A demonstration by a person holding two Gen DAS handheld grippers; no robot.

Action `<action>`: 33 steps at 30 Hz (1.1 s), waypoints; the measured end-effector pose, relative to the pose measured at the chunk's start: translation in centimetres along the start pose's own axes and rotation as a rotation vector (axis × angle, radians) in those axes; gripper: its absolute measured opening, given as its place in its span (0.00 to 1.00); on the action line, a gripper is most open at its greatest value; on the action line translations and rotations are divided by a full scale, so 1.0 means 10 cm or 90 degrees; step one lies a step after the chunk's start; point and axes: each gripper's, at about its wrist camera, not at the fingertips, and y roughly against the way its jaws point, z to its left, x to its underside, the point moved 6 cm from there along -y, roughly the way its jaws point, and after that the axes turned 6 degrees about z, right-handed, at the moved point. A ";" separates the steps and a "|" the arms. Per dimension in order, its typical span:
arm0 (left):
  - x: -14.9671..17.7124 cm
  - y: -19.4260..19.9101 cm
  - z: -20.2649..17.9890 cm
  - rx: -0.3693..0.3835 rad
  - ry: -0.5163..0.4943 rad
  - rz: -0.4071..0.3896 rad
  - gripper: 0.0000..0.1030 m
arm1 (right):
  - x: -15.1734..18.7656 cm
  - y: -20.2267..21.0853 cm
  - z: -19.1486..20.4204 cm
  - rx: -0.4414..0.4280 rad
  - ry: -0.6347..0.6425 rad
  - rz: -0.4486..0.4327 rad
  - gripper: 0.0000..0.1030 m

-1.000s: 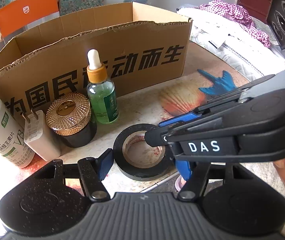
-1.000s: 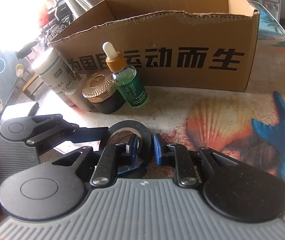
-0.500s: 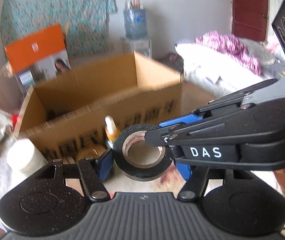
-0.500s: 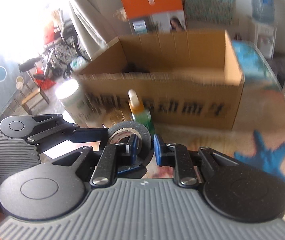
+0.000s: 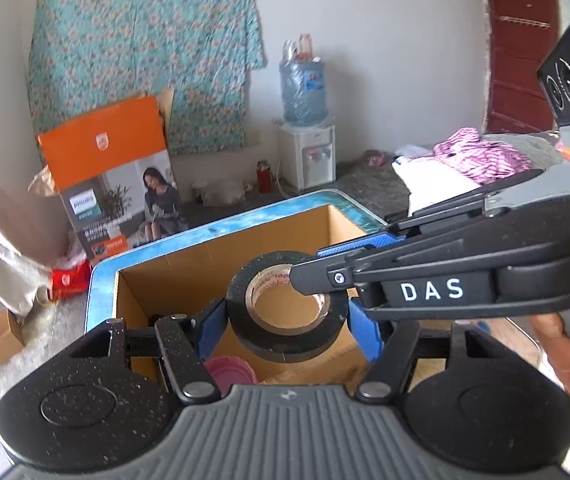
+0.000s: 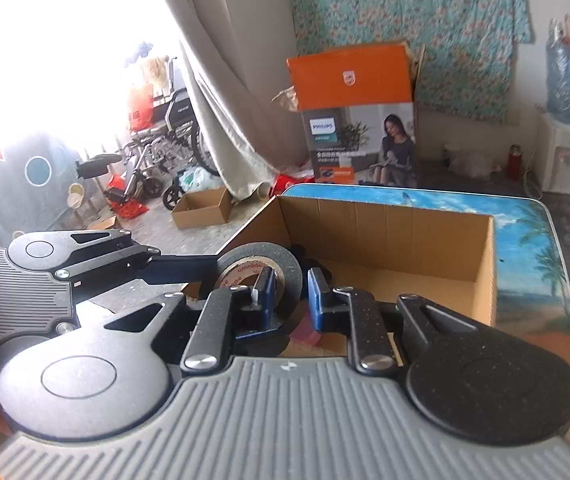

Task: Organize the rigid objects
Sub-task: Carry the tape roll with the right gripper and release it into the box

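The roll of black tape [image 5: 285,312] is held in the air over the open cardboard box [image 5: 189,280], with its hole facing roughly up and toward the left wrist camera. It is gripped by both tools at once. The left hand-held gripper [image 5: 287,330] is spread wide across the whole roll, its blue pads [image 5: 212,330] set against the outer edge on either side. The right hand-held gripper [image 6: 288,294] is narrowed onto the rim: one finger is passed into the core and the other is set on the outside of the wall, so the roll lies to its left and just ahead of it.

The coming move is judged to turn on one relation: the roll hangs directly above the box's open mouth, its flat faces nearly level, so a straight lowering and a release by both tools should be enough. A tilt is a risk if one tool lets go first.

On the inner core, red printing can be read in part as "wonlde" and "tape" in the left view and "wonlde" and "ape" in the right view. "DAS" is printed in white on the right tool's side. Inside the box a pink round object [image 5: 231,374] is seen under the roll. The box stands on a tabletop [image 6: 525,248] printed with a beach scene. Behind it, on the floor, an orange carton [image 6: 359,132] marked "PHILIPS" is propped against the wall.
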 end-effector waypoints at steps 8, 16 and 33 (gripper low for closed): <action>-0.35 -0.84 0.39 0.007 0.027 0.140 0.65 | -0.58 -0.84 -0.44 -0.023 -0.039 0.133 0.16; -0.29 -1.64 0.75 0.041 0.097 0.286 0.65 | -0.52 -1.82 -0.85 -0.065 -0.121 0.251 0.16; -0.07 -2.24 0.78 0.004 0.099 0.395 0.70 | -0.16 -2.66 -1.06 -0.044 -0.122 0.335 0.15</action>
